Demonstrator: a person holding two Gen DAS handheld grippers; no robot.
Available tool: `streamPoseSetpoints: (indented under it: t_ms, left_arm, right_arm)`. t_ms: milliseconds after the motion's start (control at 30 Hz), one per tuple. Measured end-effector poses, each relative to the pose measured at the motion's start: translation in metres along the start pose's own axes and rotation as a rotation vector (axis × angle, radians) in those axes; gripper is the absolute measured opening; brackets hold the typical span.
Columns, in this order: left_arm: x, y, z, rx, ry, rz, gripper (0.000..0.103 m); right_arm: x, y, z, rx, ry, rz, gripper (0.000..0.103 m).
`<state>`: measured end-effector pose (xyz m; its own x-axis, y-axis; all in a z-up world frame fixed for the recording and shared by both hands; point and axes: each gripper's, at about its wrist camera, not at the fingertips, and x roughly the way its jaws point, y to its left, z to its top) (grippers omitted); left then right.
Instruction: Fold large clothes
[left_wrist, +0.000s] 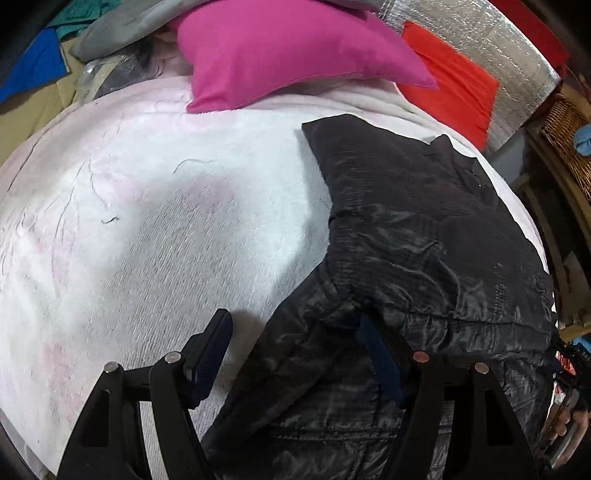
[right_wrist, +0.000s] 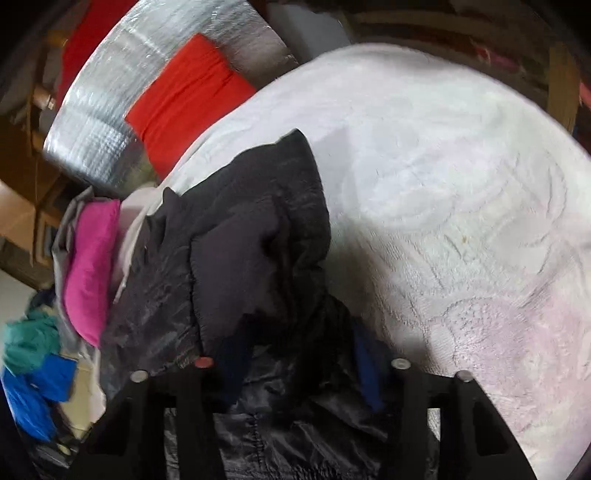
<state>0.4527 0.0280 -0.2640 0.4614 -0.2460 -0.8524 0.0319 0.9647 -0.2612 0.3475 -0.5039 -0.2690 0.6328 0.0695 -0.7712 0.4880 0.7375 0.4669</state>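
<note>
Black jacket (left_wrist: 424, 229) between spread left fingers (left_wrist: 210, 354); right fingers (right_wrist: 365, 369) spread, jacket between.

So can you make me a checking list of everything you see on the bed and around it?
Surface: white fuzzy blanket, with stray dark threads.
Job's things: black puffy jacket lying partly folded on the blanket.
Clutter: pink pillow, red cloth, silver foil mat, blue and teal clothes heaped beside the bed.
Grippers: left hand-held gripper open, one finger over the blanket, one at the jacket's edge; right hand-held gripper over the jacket, its fingers spread with dark fabric bunched between; a grip cannot be told.
Cables: nothing seen.
Surroundings: wicker basket and wooden furniture.
</note>
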Motion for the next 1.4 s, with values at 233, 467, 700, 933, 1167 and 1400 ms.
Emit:
streamPoseSetpoints:
  t_ms: [233, 467, 700, 933, 1167, 1400]
  left_arm:
    - [0.007, -0.006, 0.006, 0.01, 0.014, 0.03, 0.073]
    - [-0.011, -0.001, 0.001, -0.012, 0.021, 0.008, 0.073]
    - [-0.031, -0.007, -0.013, -0.005, -0.011, -0.034, 0.073]
    - [-0.02, -0.023, 0.006, 0.008, -0.082, -0.034, 0.074]
    - [-0.002, -0.027, 0.03, 0.003, -0.088, -0.08, 0.074]
    - [0.013, -0.036, 0.036, 0.029, -0.058, -0.099, 0.073]
  right_arm:
    - [0.003, 0.006, -0.004, -0.055, 0.015, -0.078, 0.039]
    - [-0.017, 0.0, 0.004, -0.004, 0.024, 0.004, 0.064]
    - [-0.034, -0.023, 0.002, 0.043, -0.046, 0.048, 0.067]
    - [-0.018, -0.012, 0.021, 0.049, -0.106, 0.076, 0.07]
    - [0.036, -0.002, 0.043, 0.036, -0.044, 0.075, 0.07]
    - [0.036, 0.031, 0.039, -0.115, -0.049, 0.011, 0.026]
